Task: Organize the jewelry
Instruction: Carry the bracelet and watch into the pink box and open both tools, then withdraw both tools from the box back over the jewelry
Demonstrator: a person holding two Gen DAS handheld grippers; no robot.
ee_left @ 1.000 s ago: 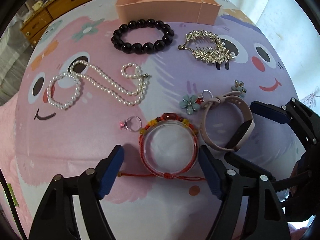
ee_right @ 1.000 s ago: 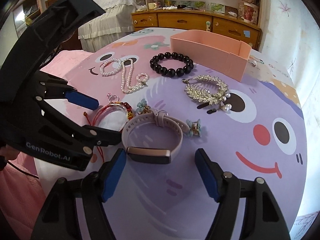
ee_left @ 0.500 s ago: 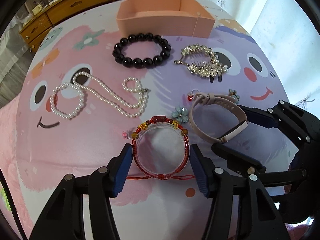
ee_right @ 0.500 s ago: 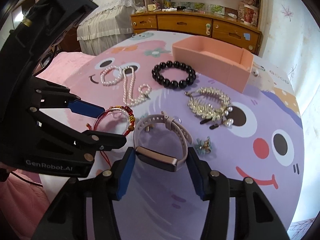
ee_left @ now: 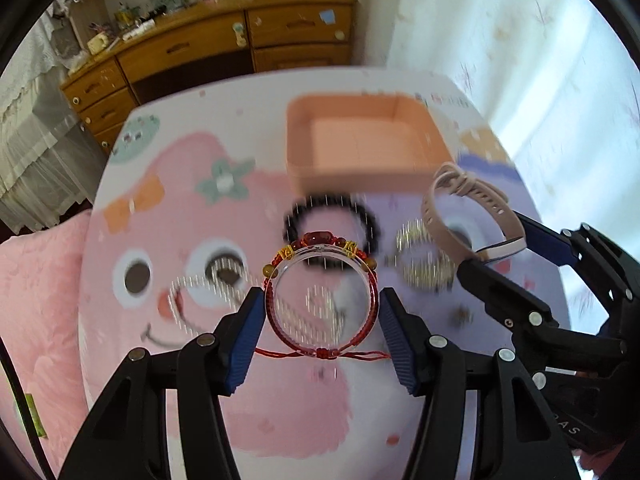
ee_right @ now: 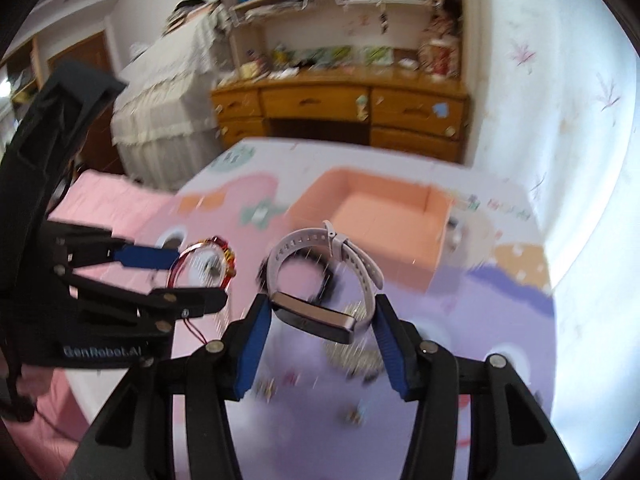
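Both grippers carry a piece of jewelry in the air, short of the pink box (ee_left: 362, 140) that sits at the far end of the table (ee_left: 132, 208). The left gripper (ee_left: 322, 312) has its fingers clamped on the sides of a clear bangle (ee_left: 320, 300) wrapped in a red beaded cord, whose loose red ends trail just below the hoop. The right gripper (ee_right: 322, 320) has its fingers clamped on a pale watch (ee_right: 320, 276), gripping near its dark face, with the strap loop standing up toward the box.

To do this step well, I would carry each piece level until it hangs over the open box, then lower it past the wall before parting the fingers, so that nothing bounces off the rim. The two grippers ride close together, so entering the box one at a time would avoid a knock. The trailing cord could snag on the box wall; clear it first.

A black bead bracelet (ee_left: 332, 220) lies on the table just in front of the box, other pieces blurred nearby.

The only readable writing is "GenRobot.AI" on the left gripper's body in the right wrist view.
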